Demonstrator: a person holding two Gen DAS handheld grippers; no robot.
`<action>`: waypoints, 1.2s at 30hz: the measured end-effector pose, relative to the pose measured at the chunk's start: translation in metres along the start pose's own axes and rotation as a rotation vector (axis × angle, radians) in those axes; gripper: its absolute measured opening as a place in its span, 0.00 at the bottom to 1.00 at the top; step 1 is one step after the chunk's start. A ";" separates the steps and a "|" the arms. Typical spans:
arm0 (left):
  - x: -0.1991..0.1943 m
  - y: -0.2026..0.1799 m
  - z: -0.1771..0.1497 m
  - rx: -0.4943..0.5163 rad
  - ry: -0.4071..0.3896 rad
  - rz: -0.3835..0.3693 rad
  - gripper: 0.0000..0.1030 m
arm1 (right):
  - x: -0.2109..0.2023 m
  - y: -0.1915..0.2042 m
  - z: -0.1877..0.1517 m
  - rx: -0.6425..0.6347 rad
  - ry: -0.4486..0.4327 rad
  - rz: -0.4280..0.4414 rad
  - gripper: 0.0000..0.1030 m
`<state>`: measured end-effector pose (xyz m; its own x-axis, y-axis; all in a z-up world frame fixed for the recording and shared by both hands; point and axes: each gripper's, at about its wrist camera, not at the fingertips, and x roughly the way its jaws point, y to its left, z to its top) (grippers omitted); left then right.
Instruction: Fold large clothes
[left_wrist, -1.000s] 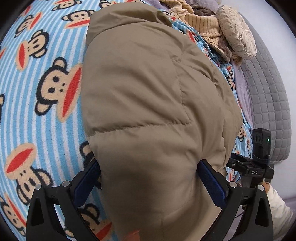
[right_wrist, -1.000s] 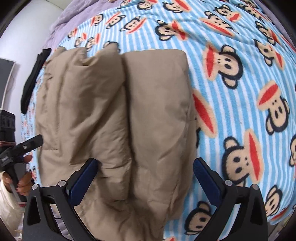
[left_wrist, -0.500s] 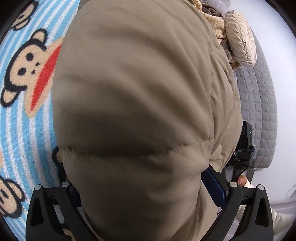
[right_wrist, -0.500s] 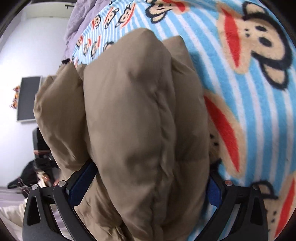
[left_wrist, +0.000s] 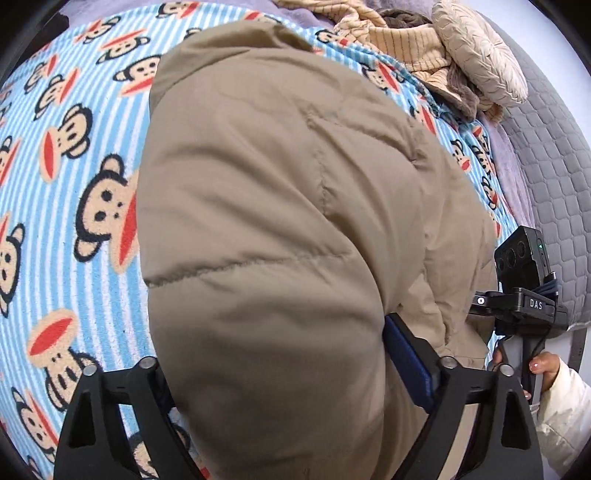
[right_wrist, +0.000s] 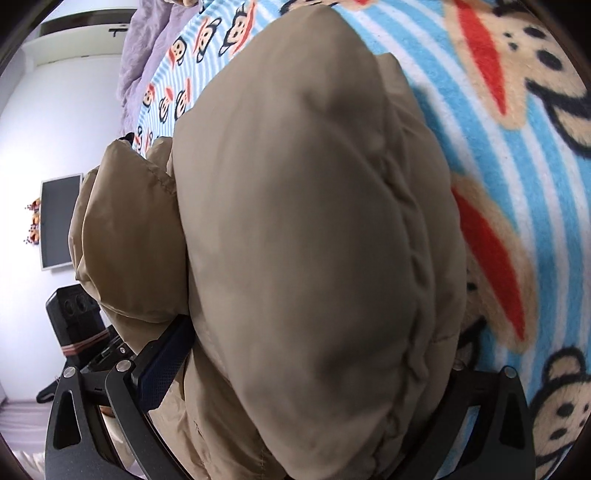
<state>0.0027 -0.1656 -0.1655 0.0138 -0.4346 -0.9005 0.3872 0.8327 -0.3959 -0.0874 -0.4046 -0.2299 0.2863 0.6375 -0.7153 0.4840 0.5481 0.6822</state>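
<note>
left tongs clamped wide around the folded puffer jacket, having just been closing, with the padded bulk filling the gap and the blue pad at four o'clock pushed into the fabric; opposite pad hidden under the bulge. right tongs likewise gripping the same bundle, near pad at eight o'clock pressed against it, the other buried

jacket lying folded on the monkey blanket, spreading from centre up to twelve o'clock in both wrist views

likely to go wrong: slipping out of the pads, given a smooth shell and springy fill that compresses, then pushes back; layers sliding over one another and the fold springing open once released, thanks to trapped air; pinching only the outer layer and leaving the inner ones behind

tan shell with a faint sheen, quilted into fat rounded tubes by stitched seams, soft and pillowy. beneath it a fleecy blue-and-white striped surface, nap visibly fuzzy. further out, at one o'clock in the left view, a ribbed beige knit in a heap and a round pleated cushion; at three o'clock a grey quilted panel
</note>
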 end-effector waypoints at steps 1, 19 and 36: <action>-0.003 -0.001 -0.001 0.006 -0.011 -0.003 0.84 | -0.002 0.003 -0.001 -0.002 -0.005 0.006 0.93; -0.108 0.069 0.035 0.084 -0.117 -0.075 0.72 | -0.005 0.099 -0.021 -0.032 -0.170 0.093 0.48; -0.117 0.256 0.101 -0.113 -0.190 0.083 0.77 | 0.150 0.261 0.069 -0.160 -0.099 0.137 0.48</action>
<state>0.1931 0.0637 -0.1433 0.2185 -0.4109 -0.8851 0.2722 0.8967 -0.3491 0.1391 -0.2028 -0.1695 0.4239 0.6602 -0.6200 0.2996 0.5438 0.7839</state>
